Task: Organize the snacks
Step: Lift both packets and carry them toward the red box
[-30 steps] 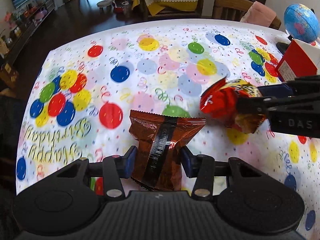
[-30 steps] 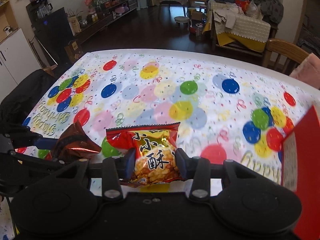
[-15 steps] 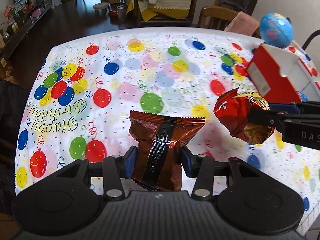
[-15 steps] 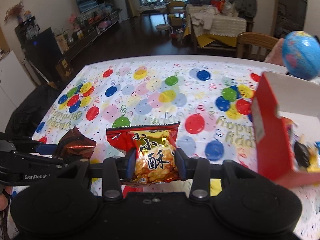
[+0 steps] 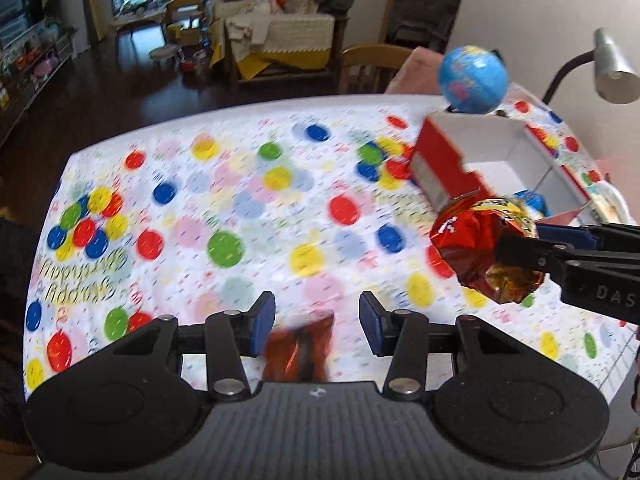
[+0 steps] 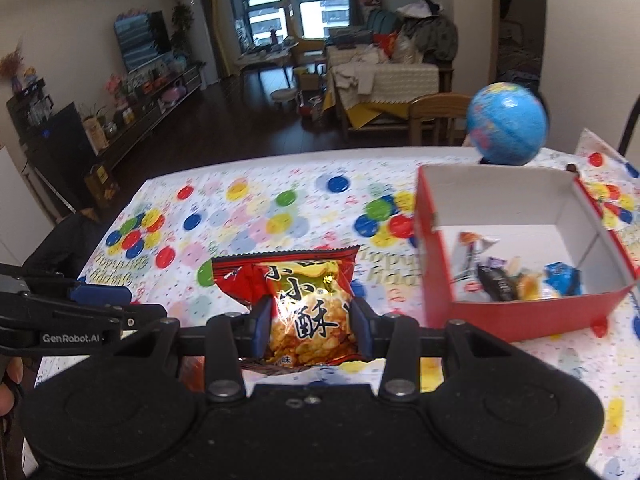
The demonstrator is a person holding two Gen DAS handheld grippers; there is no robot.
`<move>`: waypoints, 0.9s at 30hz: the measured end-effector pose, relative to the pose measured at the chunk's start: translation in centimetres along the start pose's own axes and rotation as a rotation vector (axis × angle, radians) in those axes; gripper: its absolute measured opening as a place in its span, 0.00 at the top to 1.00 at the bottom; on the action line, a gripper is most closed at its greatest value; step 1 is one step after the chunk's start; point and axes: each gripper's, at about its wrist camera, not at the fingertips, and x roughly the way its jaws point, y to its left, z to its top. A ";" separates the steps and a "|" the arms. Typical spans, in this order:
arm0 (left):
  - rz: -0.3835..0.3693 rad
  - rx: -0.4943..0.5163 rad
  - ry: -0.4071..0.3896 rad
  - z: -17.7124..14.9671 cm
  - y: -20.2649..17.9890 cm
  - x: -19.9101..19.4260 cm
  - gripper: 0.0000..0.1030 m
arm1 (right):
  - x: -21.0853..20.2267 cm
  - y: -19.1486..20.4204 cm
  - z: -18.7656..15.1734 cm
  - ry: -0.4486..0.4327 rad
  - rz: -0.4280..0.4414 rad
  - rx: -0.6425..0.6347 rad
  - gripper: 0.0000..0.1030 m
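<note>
My left gripper (image 5: 317, 325) is open. A brown snack bag (image 5: 298, 354), blurred, is below and between its fingers, free of them. My right gripper (image 6: 310, 322) is shut on a red and yellow snack bag (image 6: 300, 300) held above the table. That bag also shows in the left wrist view (image 5: 482, 248), right of the left gripper. A red box with white inside (image 6: 436, 276) stands to the right and holds several small snacks (image 6: 516, 276). The box also shows in the left wrist view (image 5: 444, 168).
The table has a balloon-print cloth (image 5: 240, 208). A blue globe (image 6: 508, 124) stands behind the box. A desk lamp (image 5: 612, 72) is at the far right. A wooden chair (image 6: 436, 118) stands beyond the table.
My left gripper has opened and the brown bag has dropped out of it. Both grippers have risen and moved toward the red box, the right one still holding its bag.
</note>
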 end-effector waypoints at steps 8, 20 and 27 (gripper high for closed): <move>0.014 0.007 0.003 1.3 -3.7 0.9 0.56 | -1.2 -4.7 0.5 -0.015 0.017 0.018 0.61; 0.086 -0.097 0.148 -3.5 -0.8 4.4 0.31 | 1.3 -4.5 -2.1 0.067 0.107 0.012 0.61; 0.099 -0.060 0.234 -6.0 -1.0 8.0 0.29 | 2.5 -3.2 -3.7 0.096 0.094 -0.008 0.61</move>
